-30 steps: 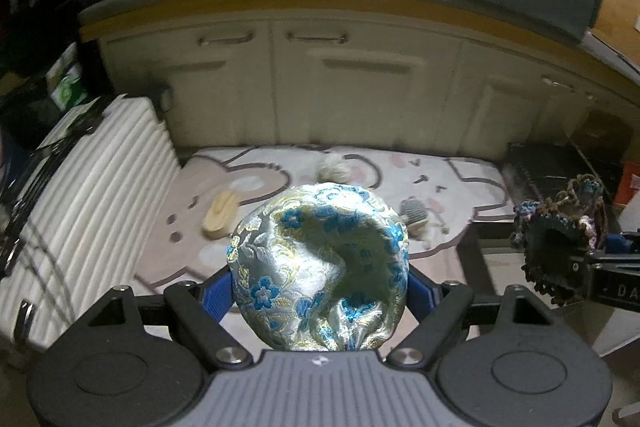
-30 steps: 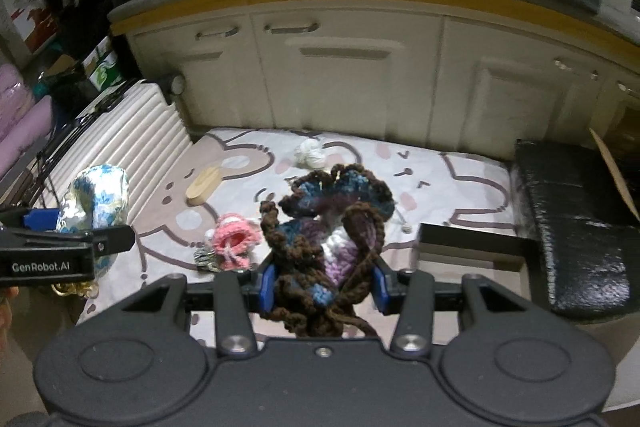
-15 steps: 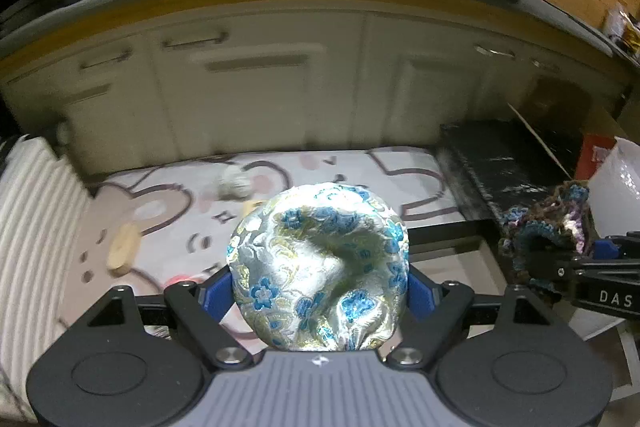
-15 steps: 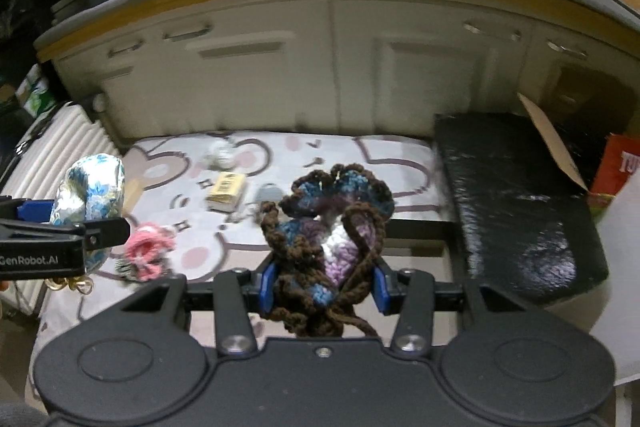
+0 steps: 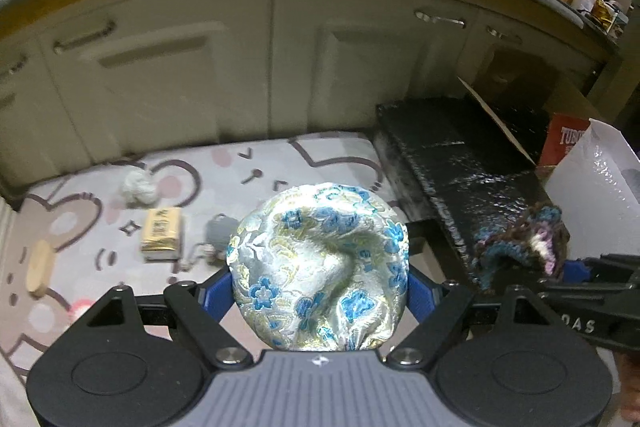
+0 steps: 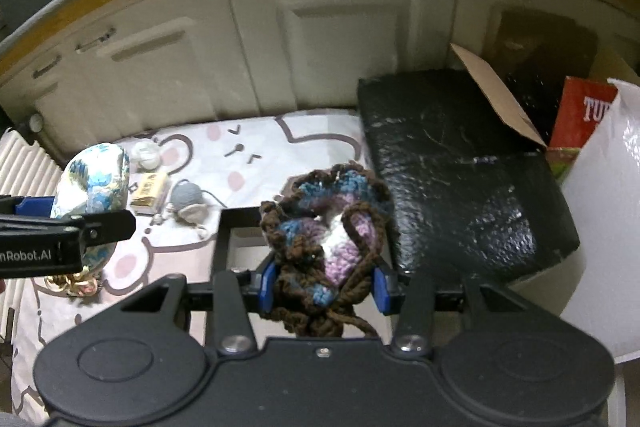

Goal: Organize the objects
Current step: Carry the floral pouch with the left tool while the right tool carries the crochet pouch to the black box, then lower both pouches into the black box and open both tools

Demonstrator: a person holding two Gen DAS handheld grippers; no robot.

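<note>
We note the left gripper [image 5: 318, 291] clamped on a silver-blue brocade pouch [image 5: 320, 267], jaws wide around it. The right gripper [image 6: 324, 281] is closed tight on a crocheted pouch [image 6: 326, 227] (brown cord dangling), held above an open black frame [image 6: 224, 239]. Beyond, on the cartoon mat [image 6: 256, 147]: grey toy mouse [image 6: 188, 201], small yellow box [image 5: 162, 233], white ball [image 5: 138, 187]. Farther right, a black box [image 6: 452, 155].

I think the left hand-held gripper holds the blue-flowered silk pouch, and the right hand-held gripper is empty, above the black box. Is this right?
Not quite. The left hand-held gripper does hold the blue-flowered silk pouch, but the right hand-held gripper is not empty: its pads clamp a brown, purple and blue crocheted pouch, as the right wrist view shows. It is above the black box.
</note>
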